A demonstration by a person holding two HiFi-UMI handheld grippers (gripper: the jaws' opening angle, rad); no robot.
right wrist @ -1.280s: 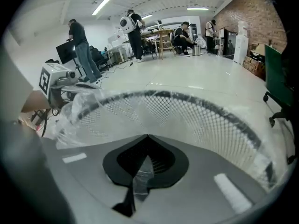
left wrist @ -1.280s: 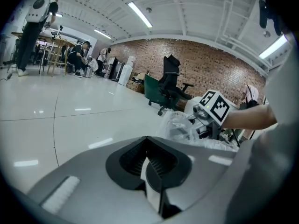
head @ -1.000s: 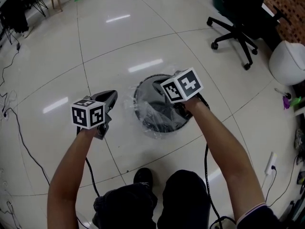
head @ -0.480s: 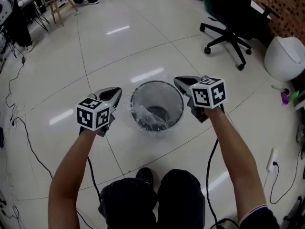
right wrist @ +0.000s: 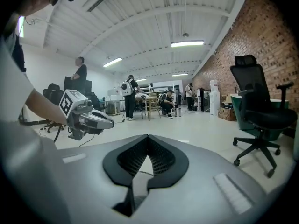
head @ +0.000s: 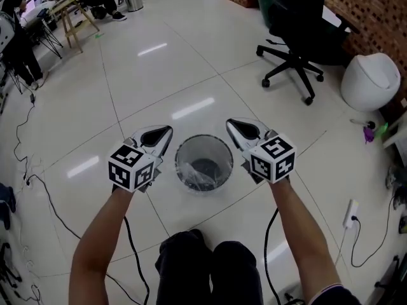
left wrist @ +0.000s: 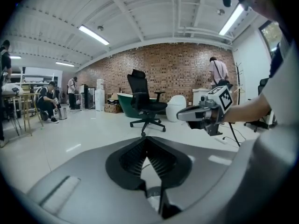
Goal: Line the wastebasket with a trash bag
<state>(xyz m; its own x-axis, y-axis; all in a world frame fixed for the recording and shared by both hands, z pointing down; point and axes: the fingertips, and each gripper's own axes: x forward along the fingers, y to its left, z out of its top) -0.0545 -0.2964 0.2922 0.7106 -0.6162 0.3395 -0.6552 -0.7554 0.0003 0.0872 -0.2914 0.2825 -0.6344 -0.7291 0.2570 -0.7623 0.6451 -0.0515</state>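
Overhead, entries by size.

1. Floor (head: 159,75): pale glossy tiles are filling the room and reflecting the ceiling lights.
2. Brick wall (head: 375,11): it is running along the right side.
3. Chair (head: 299,37): black, on castors, it is standing at upper right, with a white rounded pod (head: 370,81) beside it.
4. Cables (head: 38,192): they are trailing over the tiles at left.
5. Basket (head: 203,137): it is standing on the floor just ahead of the person's knees, between the two grippers. Its long axis is running vertical and its round mouth is facing up.
6. Bag (head: 202,179): clear film is sitting inside the basket and crinkling at the near side.
7. Left gripper (head: 164,132): it is hovering just left of the rim and pointing away from the person, jaws pressed together on nothing.
8. Right gripper (head: 234,126): it is hovering just right of the rim, jaws likewise together and empty.
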